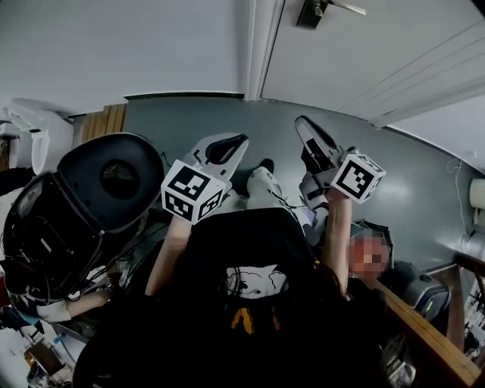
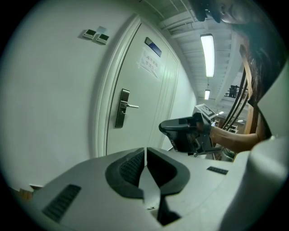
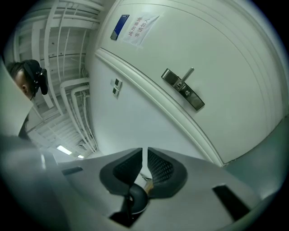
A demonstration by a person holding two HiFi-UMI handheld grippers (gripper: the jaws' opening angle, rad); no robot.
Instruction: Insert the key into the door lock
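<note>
The white door (image 1: 379, 45) stands ahead, and its metal lock plate with lever handle (image 1: 314, 11) shows at the top of the head view. That lock plate (image 3: 183, 89) is well beyond my right gripper (image 3: 145, 153), which is shut on a key (image 3: 137, 196) with a black round head sitting deep between the jaws. In the head view the right gripper (image 1: 303, 125) points toward the door. My left gripper (image 2: 145, 151) is shut with nothing seen between its pads, and the lock plate (image 2: 122, 108) lies ahead of it. It sits lower left (image 1: 241, 139).
The door frame (image 1: 254, 45) runs beside a white wall carrying two small switch boxes (image 2: 95, 35). A paper notice (image 2: 149, 61) hangs on the door. Bulky black gear (image 1: 114, 178) stands at my left, and a wooden rail (image 1: 424, 333) at my lower right.
</note>
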